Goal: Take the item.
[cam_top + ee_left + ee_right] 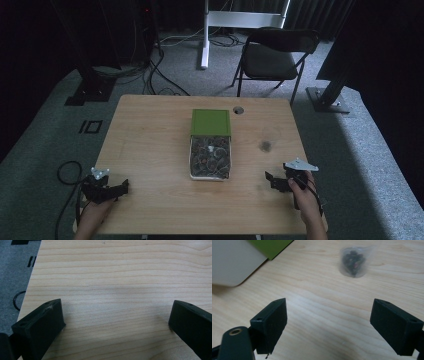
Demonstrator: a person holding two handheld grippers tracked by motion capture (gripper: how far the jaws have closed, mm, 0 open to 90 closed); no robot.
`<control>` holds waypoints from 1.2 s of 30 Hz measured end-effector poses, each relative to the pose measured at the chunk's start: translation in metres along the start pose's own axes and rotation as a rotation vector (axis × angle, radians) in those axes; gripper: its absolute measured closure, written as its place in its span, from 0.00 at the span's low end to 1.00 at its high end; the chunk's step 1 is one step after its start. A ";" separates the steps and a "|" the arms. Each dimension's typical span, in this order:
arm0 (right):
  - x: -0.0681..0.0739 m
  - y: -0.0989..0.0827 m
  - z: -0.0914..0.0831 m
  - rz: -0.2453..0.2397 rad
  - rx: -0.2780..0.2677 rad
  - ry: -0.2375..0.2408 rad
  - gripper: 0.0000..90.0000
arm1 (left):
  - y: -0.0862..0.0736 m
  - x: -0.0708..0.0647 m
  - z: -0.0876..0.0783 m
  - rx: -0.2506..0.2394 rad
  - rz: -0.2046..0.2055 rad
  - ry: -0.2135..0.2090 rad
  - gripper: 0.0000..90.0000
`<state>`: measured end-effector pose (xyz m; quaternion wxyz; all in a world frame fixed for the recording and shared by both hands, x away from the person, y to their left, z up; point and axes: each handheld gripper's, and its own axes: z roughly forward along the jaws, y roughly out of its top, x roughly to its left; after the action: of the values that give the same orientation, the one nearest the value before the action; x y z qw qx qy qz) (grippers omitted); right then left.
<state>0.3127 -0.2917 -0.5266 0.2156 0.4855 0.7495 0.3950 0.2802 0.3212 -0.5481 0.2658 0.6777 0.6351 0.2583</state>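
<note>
You held your left tool [120, 187] and right tool [270, 180] wide open and empty on the counter [150, 130], flanking the box [210, 150], a small bag [355, 261] nearby.

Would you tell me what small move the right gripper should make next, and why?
Probably ease the right gripper forward toward the small clear bag of dark bits. Its jaws stand wide open and empty, the bag lies loose on the table ahead of them, apart from the open box, and nothing sits between.
</note>
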 end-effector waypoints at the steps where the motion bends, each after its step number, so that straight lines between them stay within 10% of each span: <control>1: 0.001 -0.002 0.000 -0.001 0.002 0.009 0.16 | 0.000 0.000 0.000 0.000 0.000 0.000 0.00; 36: 0.003 -0.041 -0.011 -0.195 0.103 0.085 0.16 | 0.000 0.000 0.000 0.000 0.000 0.000 0.00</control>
<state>0.2807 -0.3020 -0.5526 0.1957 0.4034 0.8211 0.3533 0.2802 0.3212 -0.5481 0.2658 0.6776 0.6352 0.2583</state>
